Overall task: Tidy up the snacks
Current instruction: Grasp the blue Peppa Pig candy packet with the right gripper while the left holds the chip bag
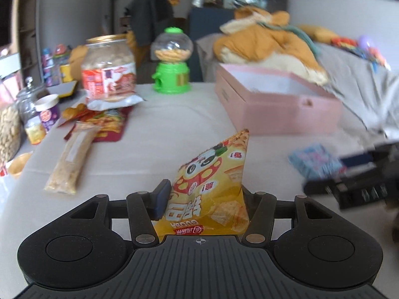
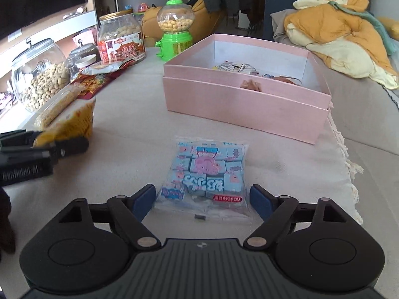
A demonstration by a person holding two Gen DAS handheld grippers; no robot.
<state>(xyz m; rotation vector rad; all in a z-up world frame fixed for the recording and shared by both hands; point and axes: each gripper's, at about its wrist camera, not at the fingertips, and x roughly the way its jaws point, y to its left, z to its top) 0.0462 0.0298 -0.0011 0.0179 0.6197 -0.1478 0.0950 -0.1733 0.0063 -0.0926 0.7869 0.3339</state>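
My left gripper (image 1: 203, 199) is shut on a yellow chip bag (image 1: 214, 186) with a panda print and holds it above the table. The same bag (image 2: 72, 122) and the left gripper (image 2: 45, 147) show at the left of the right wrist view. My right gripper (image 2: 202, 200) is open, with its fingers on either side of a blue candy bag (image 2: 207, 174) that lies on the white cloth. The candy bag also shows, blurred, in the left wrist view (image 1: 314, 163) beside the right gripper (image 1: 349, 186). A pink open box (image 2: 249, 104) holds several small snacks; it shows in the left wrist view too (image 1: 279, 109).
At the left are a long cracker pack (image 1: 68, 162), red snack packs (image 1: 107, 127), a peanut jar (image 1: 108, 67), a round glass jar of peanuts (image 2: 37, 79) and a green candy dispenser (image 2: 175, 28). An orange and cream garment (image 2: 344, 32) lies on grey cloth to the right.
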